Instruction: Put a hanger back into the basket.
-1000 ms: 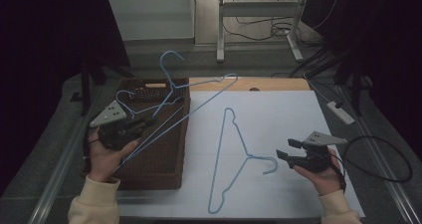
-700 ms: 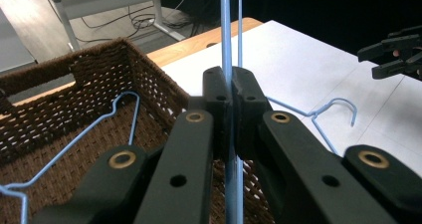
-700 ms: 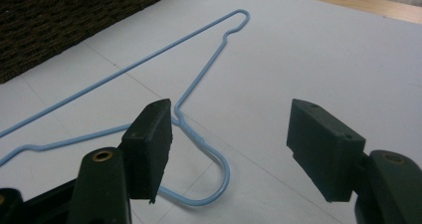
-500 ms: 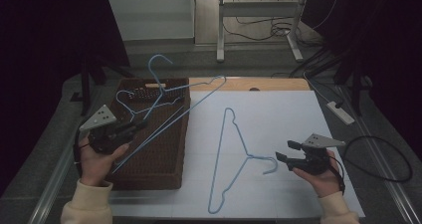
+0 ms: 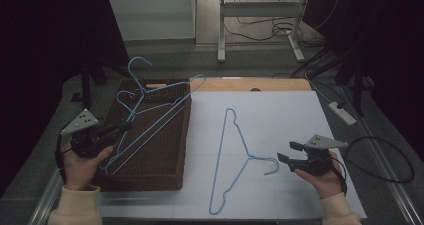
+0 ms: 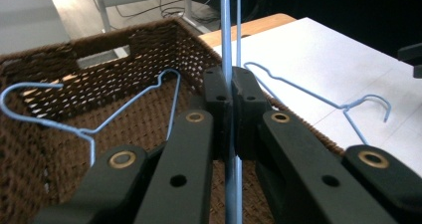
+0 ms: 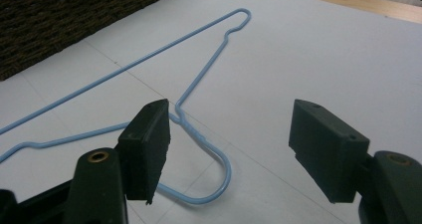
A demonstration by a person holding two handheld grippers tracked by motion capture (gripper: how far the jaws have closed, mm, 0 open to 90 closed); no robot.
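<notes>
My left gripper (image 5: 120, 127) is shut on a thin blue wire hanger (image 5: 200, 78), which slants low over the brown wicker basket (image 5: 187, 135). Its hook pokes out past the basket's far-left rim. In the left gripper view the jaws (image 6: 231, 92) pinch the wire (image 6: 226, 30) above the basket (image 6: 124, 40). A second blue hanger (image 5: 239, 135) lies flat on the white sheet (image 5: 280, 110). My right gripper (image 5: 285, 152) stands open just right of its hook. In the right gripper view that hanger (image 7: 149, 57) lies below the open gripper (image 7: 229, 149), with nothing between the pads.
A paler wire piece (image 5: 126, 95) rests in the basket's far-left corner. A bare wooden strip (image 5: 250, 83) runs behind the sheet. A power strip (image 5: 341, 112) and a looped black cable (image 5: 385, 155) lie on the floor to the right.
My left hand has carried its hanger leftward and down, so it now hangs lower over the basket. The right gripper and the hanger on the sheet have stayed put.
</notes>
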